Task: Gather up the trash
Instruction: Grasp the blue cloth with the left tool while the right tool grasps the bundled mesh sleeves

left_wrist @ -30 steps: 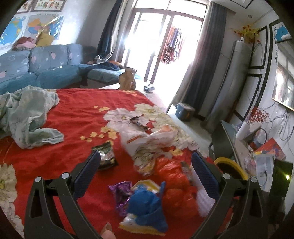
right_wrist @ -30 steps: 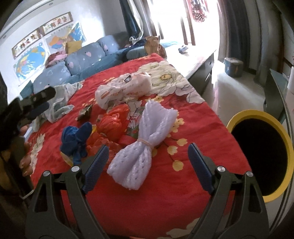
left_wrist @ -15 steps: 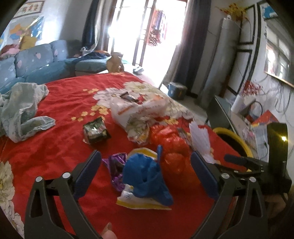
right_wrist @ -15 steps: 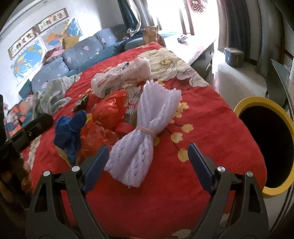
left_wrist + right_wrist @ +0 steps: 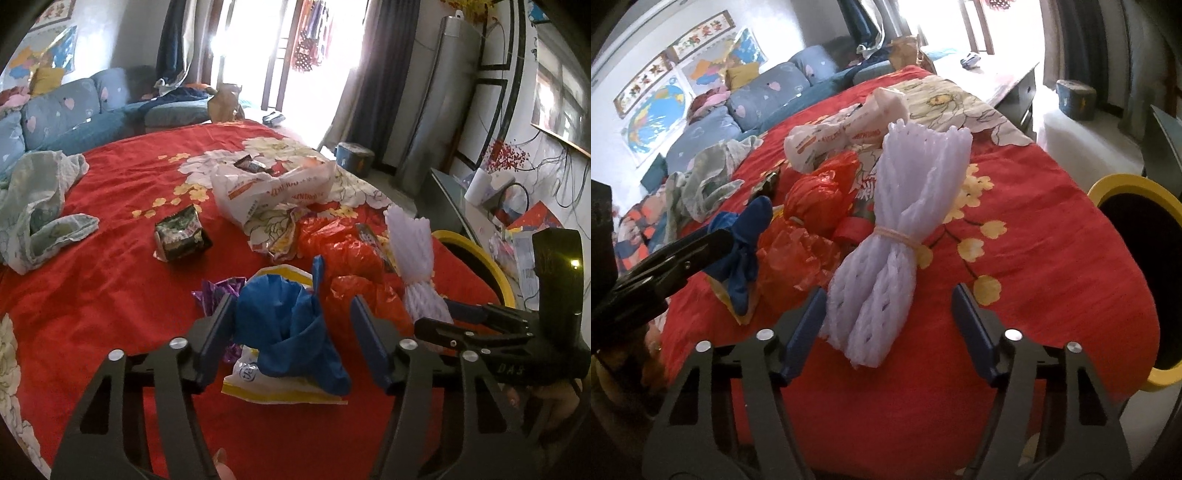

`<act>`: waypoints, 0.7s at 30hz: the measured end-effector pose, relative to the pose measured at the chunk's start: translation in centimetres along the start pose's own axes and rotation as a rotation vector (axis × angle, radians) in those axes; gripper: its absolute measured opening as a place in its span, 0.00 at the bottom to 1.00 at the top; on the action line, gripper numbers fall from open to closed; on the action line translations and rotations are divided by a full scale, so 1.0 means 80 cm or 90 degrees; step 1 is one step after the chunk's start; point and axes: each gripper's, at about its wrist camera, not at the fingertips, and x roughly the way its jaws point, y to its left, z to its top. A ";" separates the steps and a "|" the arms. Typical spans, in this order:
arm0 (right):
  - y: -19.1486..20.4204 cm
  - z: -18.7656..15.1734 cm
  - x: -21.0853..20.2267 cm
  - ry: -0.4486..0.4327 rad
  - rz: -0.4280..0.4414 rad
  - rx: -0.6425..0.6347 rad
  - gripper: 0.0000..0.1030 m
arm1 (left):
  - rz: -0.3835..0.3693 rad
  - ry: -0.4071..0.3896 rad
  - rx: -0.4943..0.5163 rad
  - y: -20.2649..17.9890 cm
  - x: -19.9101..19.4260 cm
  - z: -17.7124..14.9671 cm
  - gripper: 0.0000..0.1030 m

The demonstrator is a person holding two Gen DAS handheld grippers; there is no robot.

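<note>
A red bedspread with large cream and yellow flowers [image 5: 92, 295] covers the surface. On it, near the far left edge, lies a crumpled pale green cloth [image 5: 40, 206]. Beyond the far edge stands a blue sofa with heart-print cushions [image 5: 757, 99], and a world map poster [image 5: 653, 122] hangs on the wall above it. Dark curtains [image 5: 380, 74] flank a bright glass door [image 5: 291, 55].

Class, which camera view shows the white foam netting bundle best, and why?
The right wrist view: the white foam netting bundle lies full length at centre, its rubber band plain to see. In the left wrist view the same bundle sits off to the right, smaller, its lower end hidden behind the other tongs.
</note>
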 end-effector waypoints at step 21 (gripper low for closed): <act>0.013 0.000 -0.015 -0.015 0.018 -0.052 0.22 | -0.032 -0.055 -0.008 0.003 -0.035 0.021 0.16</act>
